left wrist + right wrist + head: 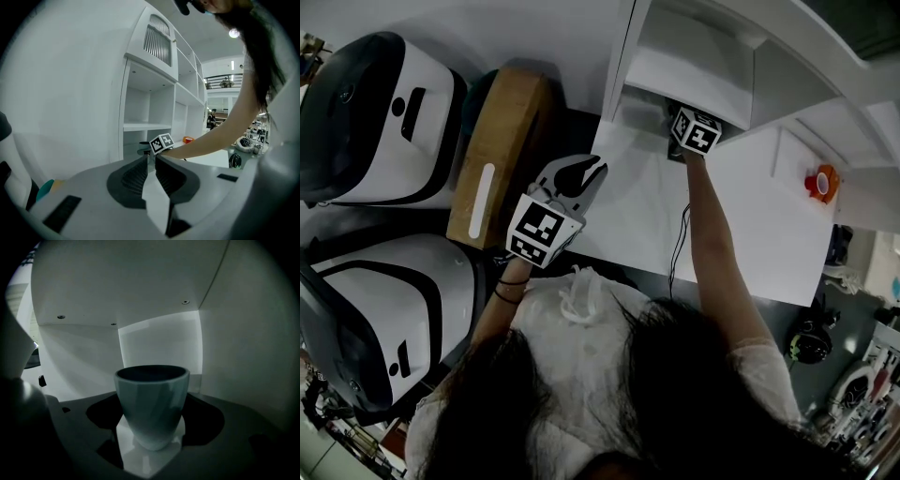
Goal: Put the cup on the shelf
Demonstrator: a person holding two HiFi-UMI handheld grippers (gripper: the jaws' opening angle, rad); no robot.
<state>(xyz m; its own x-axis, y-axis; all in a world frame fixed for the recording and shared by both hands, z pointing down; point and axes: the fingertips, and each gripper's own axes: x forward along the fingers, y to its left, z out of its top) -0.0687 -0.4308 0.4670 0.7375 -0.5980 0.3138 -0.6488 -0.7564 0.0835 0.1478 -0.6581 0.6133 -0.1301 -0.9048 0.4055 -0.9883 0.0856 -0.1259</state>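
pale cup (pixel 152 392) clamped in right tool (pixel 153 404), inside shelf (pixel 159 341), left tool (pixel 151 158) closed, empty

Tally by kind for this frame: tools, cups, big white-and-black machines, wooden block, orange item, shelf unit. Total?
tools: 2, the left tool and the right tool
cup: 1
white-and-black machines: 2
wooden block: 1
orange item: 1
shelf unit: 1
total: 8

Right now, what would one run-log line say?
right gripper: shut on cup, inside shelf | left gripper: shut, empty
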